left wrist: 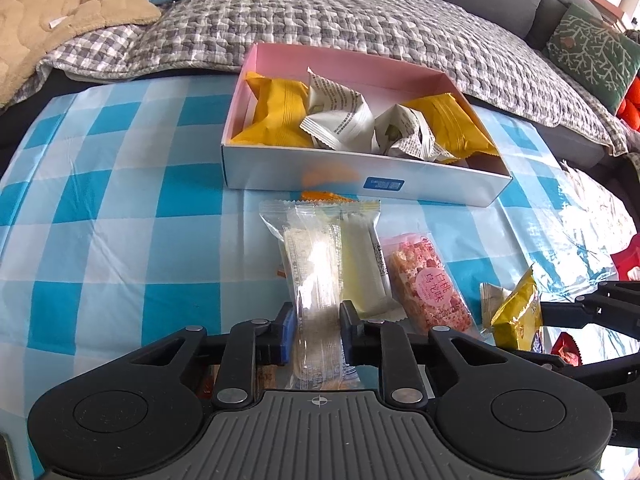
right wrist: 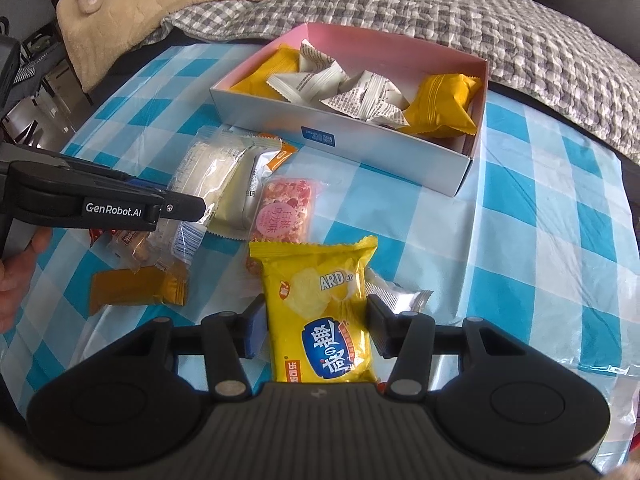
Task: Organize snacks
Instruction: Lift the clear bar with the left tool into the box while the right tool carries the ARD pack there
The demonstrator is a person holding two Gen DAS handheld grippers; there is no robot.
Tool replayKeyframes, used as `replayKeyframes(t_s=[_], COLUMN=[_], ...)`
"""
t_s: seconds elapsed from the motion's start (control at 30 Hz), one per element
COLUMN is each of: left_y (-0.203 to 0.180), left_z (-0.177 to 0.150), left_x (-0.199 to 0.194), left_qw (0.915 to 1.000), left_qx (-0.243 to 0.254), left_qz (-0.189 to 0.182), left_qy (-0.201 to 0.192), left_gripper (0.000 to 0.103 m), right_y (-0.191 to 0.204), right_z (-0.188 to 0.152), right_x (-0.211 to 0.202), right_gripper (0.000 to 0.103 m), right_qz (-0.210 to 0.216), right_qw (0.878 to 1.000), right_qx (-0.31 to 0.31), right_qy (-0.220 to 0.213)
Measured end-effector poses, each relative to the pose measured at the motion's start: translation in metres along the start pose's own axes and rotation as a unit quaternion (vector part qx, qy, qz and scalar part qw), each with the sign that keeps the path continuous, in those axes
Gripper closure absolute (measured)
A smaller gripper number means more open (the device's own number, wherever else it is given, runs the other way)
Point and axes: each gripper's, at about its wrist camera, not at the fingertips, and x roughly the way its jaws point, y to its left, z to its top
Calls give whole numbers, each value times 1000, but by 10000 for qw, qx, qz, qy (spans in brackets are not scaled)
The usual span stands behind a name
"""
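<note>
Snacks in sealed wrappers lie scattered on a blue-and-white checked tablecloth (left wrist: 100,208), in front of an open shallow cardboard box (left wrist: 360,184) with a pink inside. The box already holds two yellow-orange packets (left wrist: 280,116) at its ends and two crumpled white printed packets (left wrist: 340,116) between them.

The left gripper (left wrist: 318,320) has its jaws drawn close together and clenched on a clear plastic packet (left wrist: 316,264) with a pale cake inside. The blue pad presses one side of the wrapper and the black pad the other. The packet stretches forward from the jaws toward the box. Just beside it lie a pale white-wrapped bar (left wrist: 368,268) and a pink rice-crisp bar (left wrist: 428,284) with a round pink label.

The right gripper (right wrist: 316,330) has its jaws set moderately wide, grasping a yellow chip packet (right wrist: 320,312) with a blue logo. The blue pad touches the bag's left edge; whether the black pad meets its right edge I cannot tell. The bag points forward, toward the pink bar. A silver wrapper (right wrist: 400,296) peeks out from under the bag's right side.

In the right wrist view, the left gripper enters from the left edge, with part of a hand (right wrist: 20,268) below it. A brown caramel-coloured packet (right wrist: 136,288) lies near that hand. Beyond the table are a grey checked quilt (left wrist: 360,20) and a beige blanket (left wrist: 60,4).
</note>
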Motion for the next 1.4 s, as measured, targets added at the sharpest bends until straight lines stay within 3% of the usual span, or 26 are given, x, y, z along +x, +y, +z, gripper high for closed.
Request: replayKeyframes(t_s=[0.57,0.7,0.9,1.0,1.23,1.4], left_y=[4,7,9,8,3,12], left_z=[5,8,7,6,4,9], left_x=[-9,-16,-12,-7,2,-4], left_qw=[9999,9996,9998,9999,9999,9996], left_qx=[-67,-175,-177,-76,35,-291], left_qz=[-30,-127,-86,-54,104,-24], left_qy=[-104,-176,-105,-68,-54,-32], left_gripper=[88,102,103,97,94,65], right_y=[-6,-8,-8,-7,-7,-7], right_z=[3,3,4,4,5,5], right_x=[-7,-8,-9,-9,-8,-8], right_gripper=[56,56,56,56,56,56], right_qz=[-68,-73,-95,-90,-110,-115], right_qw=[9995,9992,9990,9990,9990,9990], right_qx=[171,220,250,238,230,225], right_qy=[-274,-332,-367,-370,-359,-368])
